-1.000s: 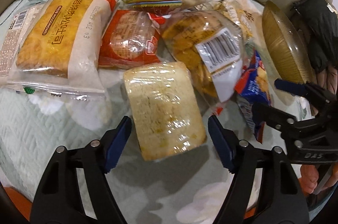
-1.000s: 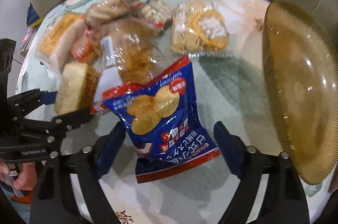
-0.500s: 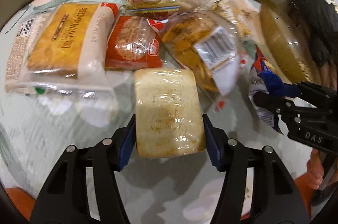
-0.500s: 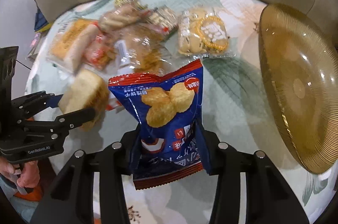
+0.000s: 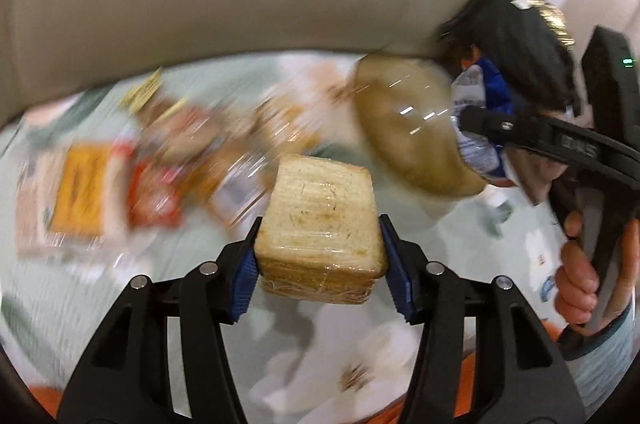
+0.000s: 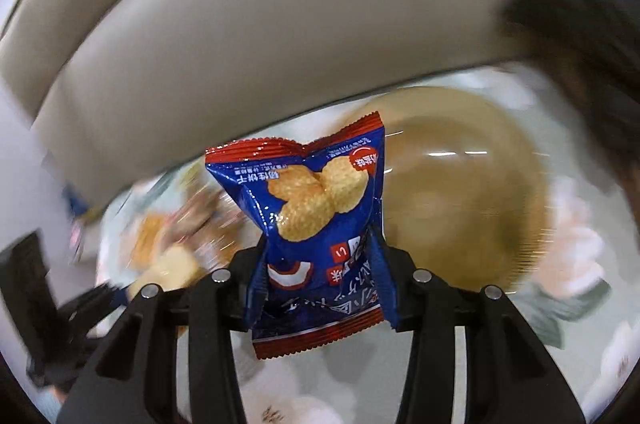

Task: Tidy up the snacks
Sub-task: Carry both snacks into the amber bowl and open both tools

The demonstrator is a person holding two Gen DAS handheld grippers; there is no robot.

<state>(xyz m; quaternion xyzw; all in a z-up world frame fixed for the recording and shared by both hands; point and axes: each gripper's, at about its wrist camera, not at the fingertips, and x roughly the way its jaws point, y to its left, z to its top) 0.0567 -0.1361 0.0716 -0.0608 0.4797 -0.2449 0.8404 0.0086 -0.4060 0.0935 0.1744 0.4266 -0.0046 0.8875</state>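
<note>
left hand-held gripper [image 5: 320, 260]: closed on the wrapped bread block [image 5: 320, 224], which is held above the table [image 5: 120, 304].
right hand-held gripper [image 6: 320, 284]: closed on the blue snack bag [image 6: 316, 224], held up in front of the gold plate [image 6: 480, 203].
other snacks [image 5: 120, 183]: seen blurred on the table, left of the plate.

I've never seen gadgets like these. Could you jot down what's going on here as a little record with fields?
Left gripper: shut on the wrapped bread, lifted off the table
Right gripper: shut on the blue cracker bag, also lifted
Amber plate: on the table, nothing visible on it
Other snacks: heaped on the left, blurred
Surface: pale floral cloth
Holder: a hand grips the right tool
</note>
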